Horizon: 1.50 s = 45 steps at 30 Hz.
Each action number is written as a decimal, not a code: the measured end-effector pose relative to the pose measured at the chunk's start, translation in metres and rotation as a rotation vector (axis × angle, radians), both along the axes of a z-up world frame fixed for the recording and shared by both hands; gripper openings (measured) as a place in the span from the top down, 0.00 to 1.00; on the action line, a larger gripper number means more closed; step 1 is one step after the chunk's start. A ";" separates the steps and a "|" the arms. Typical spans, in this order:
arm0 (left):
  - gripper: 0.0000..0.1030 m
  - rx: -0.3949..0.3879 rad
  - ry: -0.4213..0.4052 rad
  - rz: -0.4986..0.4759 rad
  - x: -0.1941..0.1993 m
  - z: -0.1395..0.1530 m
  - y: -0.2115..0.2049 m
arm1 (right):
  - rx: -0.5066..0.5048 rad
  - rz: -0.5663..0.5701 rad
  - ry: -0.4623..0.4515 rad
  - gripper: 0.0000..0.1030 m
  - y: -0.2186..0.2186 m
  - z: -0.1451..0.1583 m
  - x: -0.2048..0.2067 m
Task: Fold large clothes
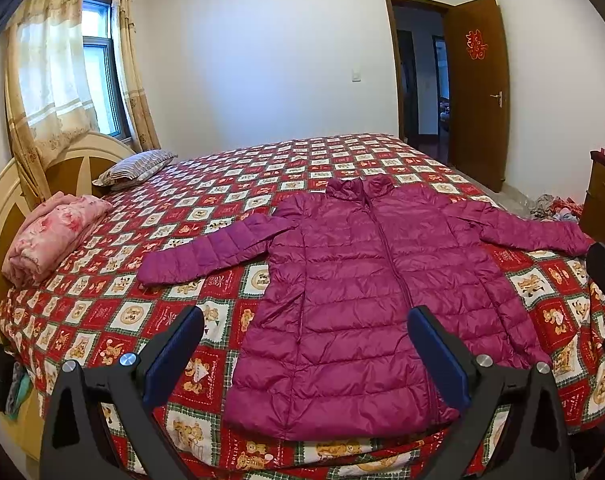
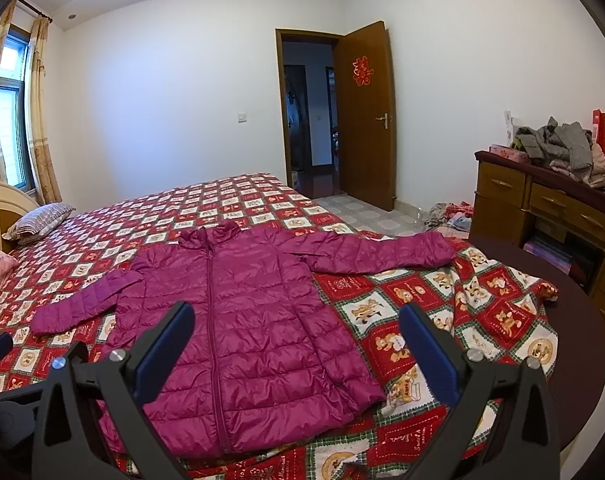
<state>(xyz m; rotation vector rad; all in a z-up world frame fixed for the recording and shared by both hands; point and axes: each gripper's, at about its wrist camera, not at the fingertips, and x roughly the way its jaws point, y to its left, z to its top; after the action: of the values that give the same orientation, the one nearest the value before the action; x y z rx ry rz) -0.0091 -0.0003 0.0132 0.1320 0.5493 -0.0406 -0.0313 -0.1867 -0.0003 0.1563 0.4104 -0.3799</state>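
The bed (image 1: 174, 216), under a red checked quilt with bear panels, filled most of both views, and the magenta down jacket (image 1: 354, 280) lay flat on it near the foot edge, zipped, front up, collar toward twelve o'clock, one sleeve reaching to nine o'clock and the other to three. The left gripper (image 1: 305, 344) hung over the hem with its jaws spread wide and nothing between them; the right gripper (image 2: 296, 340) hovered likewise, fingers wide apart and empty, over the jacket's right side. Folding had not begun, by the look of it. A sound first move would probably be to pinch a sleeve near the cuff, taking only its own slippery, puffy layers, and lay it across the chest without dragging the body. Around the bed were white walls, an open brown door (image 2: 366, 116) at one o'clock, a curtained window (image 1: 98, 64) at ten, a dresser (image 2: 542, 208) heaped with clothes at three, a folded pink blanket (image 1: 54, 236) and a striped pillow (image 1: 138, 166).
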 end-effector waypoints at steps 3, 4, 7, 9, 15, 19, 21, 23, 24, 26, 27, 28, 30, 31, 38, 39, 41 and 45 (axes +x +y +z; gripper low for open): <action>0.01 0.003 0.001 0.000 0.000 0.000 0.000 | 0.000 0.001 -0.001 0.00 0.000 0.001 0.000; 0.01 0.003 0.001 0.001 0.000 0.000 0.000 | 0.001 0.001 -0.001 0.00 0.000 0.000 0.000; 0.01 0.002 0.000 0.002 0.000 0.002 0.000 | -0.003 0.004 -0.004 0.00 0.001 0.003 -0.001; 0.01 -0.001 0.001 0.003 0.000 0.003 -0.001 | -0.004 0.006 -0.003 0.00 0.002 0.004 -0.002; 0.01 -0.005 -0.004 0.004 -0.002 0.005 -0.001 | -0.008 0.005 -0.008 0.00 0.004 0.005 -0.003; 0.01 -0.011 -0.008 0.001 -0.005 0.005 0.000 | -0.013 0.006 -0.013 0.00 0.008 0.006 -0.005; 0.01 -0.013 -0.009 -0.002 -0.005 0.006 -0.001 | -0.013 0.006 -0.013 0.00 0.008 0.007 -0.005; 0.01 -0.014 -0.011 -0.002 -0.007 0.006 -0.001 | -0.013 0.006 -0.013 0.00 0.008 0.006 -0.005; 0.01 -0.015 -0.011 -0.001 -0.007 0.006 -0.001 | -0.012 0.006 -0.013 0.00 0.007 0.006 -0.005; 0.01 -0.017 -0.009 0.000 -0.007 0.006 -0.001 | -0.013 0.007 -0.013 0.00 0.008 0.006 -0.006; 0.01 -0.019 -0.008 -0.001 -0.008 0.005 0.000 | -0.013 0.007 -0.012 0.00 0.008 0.006 -0.006; 0.01 -0.020 -0.007 0.000 -0.007 0.006 -0.001 | -0.012 0.006 -0.013 0.00 0.008 0.006 -0.006; 0.01 -0.021 -0.003 0.001 -0.006 0.006 0.001 | -0.010 0.006 -0.011 0.00 0.008 0.006 -0.006; 0.01 -0.022 -0.001 0.000 -0.005 0.006 0.002 | -0.011 0.005 -0.011 0.00 0.008 0.006 -0.006; 0.01 -0.019 0.010 -0.008 0.002 0.005 0.002 | 0.002 -0.007 0.000 0.00 0.006 0.005 -0.004; 0.01 -0.018 0.011 -0.009 0.002 0.003 0.003 | 0.004 -0.011 0.001 0.00 0.006 0.005 -0.003; 0.01 -0.016 0.018 -0.011 0.005 0.002 0.002 | 0.009 -0.013 0.007 0.00 0.003 0.004 0.000; 0.01 -0.014 0.032 -0.012 0.012 -0.001 0.002 | 0.010 -0.022 0.025 0.00 0.000 0.001 0.007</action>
<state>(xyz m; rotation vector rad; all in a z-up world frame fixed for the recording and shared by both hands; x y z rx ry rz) 0.0028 0.0018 0.0120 0.1211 0.5802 -0.0581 -0.0242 -0.1870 0.0008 0.1663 0.4361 -0.4015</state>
